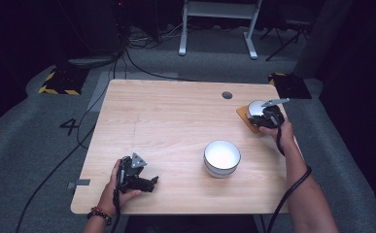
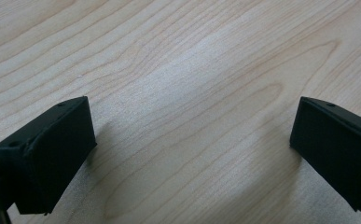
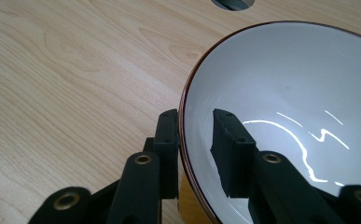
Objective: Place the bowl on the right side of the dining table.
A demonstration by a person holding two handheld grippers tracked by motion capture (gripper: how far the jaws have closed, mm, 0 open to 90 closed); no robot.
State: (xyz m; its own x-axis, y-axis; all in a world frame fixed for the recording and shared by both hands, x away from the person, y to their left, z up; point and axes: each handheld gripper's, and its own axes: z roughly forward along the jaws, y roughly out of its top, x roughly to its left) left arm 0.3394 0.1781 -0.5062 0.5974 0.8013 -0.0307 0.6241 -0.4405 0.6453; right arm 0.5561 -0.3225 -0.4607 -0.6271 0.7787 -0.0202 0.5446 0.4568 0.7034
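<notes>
Right gripper (image 3: 194, 140) straddles the far bowl's (image 3: 285, 93) rim, not clamped yet; left gripper (image 2: 192, 149) idles wide open. Lifting's all left, probably.

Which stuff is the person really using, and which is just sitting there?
In use: right gripper, its jaws astride the rim of the white bowl on the orange mat.
Just there: second bowl, left gripper open over bare table, table hole.
</notes>
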